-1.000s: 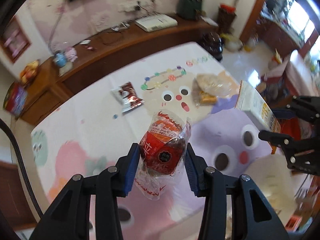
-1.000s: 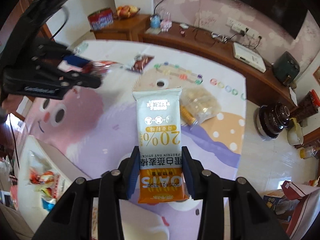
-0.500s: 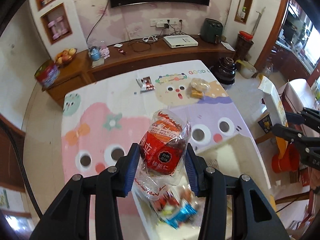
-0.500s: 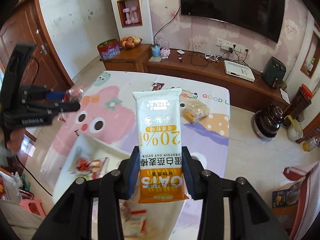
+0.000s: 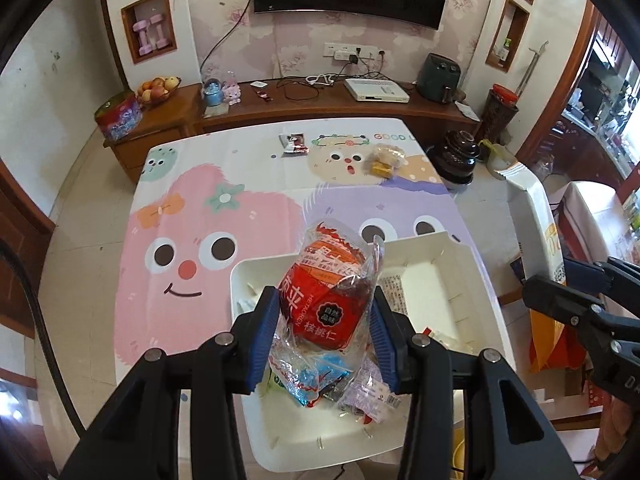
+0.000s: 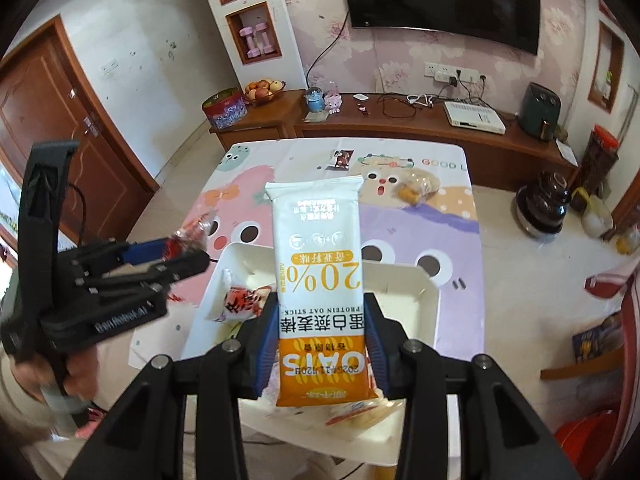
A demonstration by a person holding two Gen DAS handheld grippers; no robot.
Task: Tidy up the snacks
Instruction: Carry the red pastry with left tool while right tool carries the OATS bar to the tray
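My left gripper is shut on a red snack packet in clear wrap, hanging above the white tray at the table's near edge. Several wrapped snacks lie in the tray under it. My right gripper is shut on a white and orange oat bar packet, held upright over the same tray. The right wrist view shows the left gripper to the left, the left wrist view shows the right gripper to the right. A small dark packet and a clear bag of yellow snacks lie at the table's far end.
A cartoon tablecloth covers the table. A wooden sideboard with a fruit bowl, a tin and a white box runs along the back wall. A dark pot stands on the floor at the right.
Both grippers drew back from the table's far part and rose, each keeping its packet. The white tray with its snacks came into view beneath them.
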